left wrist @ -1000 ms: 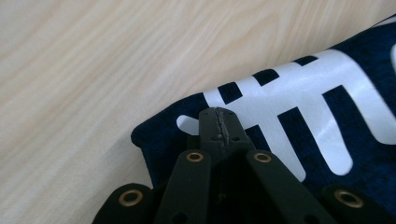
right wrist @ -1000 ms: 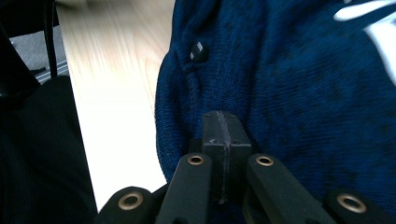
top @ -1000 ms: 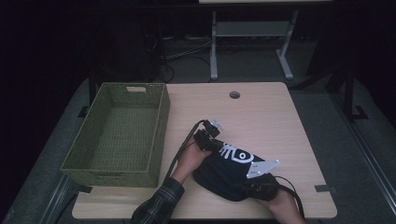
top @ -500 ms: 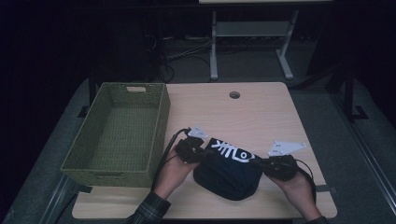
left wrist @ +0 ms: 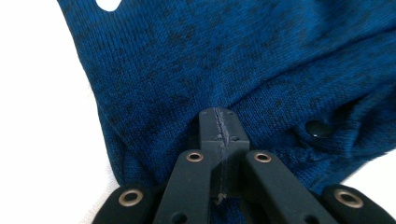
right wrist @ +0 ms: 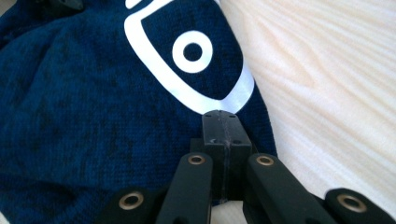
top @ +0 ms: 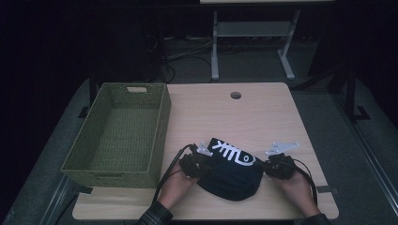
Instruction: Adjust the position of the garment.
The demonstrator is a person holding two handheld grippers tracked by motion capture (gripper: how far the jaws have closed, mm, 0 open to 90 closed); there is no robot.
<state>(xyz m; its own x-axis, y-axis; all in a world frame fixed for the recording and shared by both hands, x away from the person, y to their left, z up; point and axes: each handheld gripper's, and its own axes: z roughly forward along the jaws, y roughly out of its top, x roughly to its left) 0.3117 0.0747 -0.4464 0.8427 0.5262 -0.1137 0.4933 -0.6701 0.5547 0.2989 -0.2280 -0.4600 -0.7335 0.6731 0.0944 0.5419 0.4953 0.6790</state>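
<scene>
The 2 hands have moved apart since 1 second ago, and the dark blue knit garment (top: pixel 232 176) is now pulled out wider between them, low in the middle of the frame on the wooden table (top: pixel 263 117). The left gripper (top: pixel 202 164) is clamped on its left edge, and the right gripper (top: pixel 266 166) on its right edge. A green woven basket (top: pixel 89 140) sits at the left, close to the left hand. A white fish-bone picture (top: pixel 232 152) is printed on the cloth; no words can be read.

Right hand-held gripper (right wrist: pixel 223 125) pinched on blue printed garment (right wrist: pixel 93 116) over pale wooden table (right wrist: pixel 327 84)
</scene>
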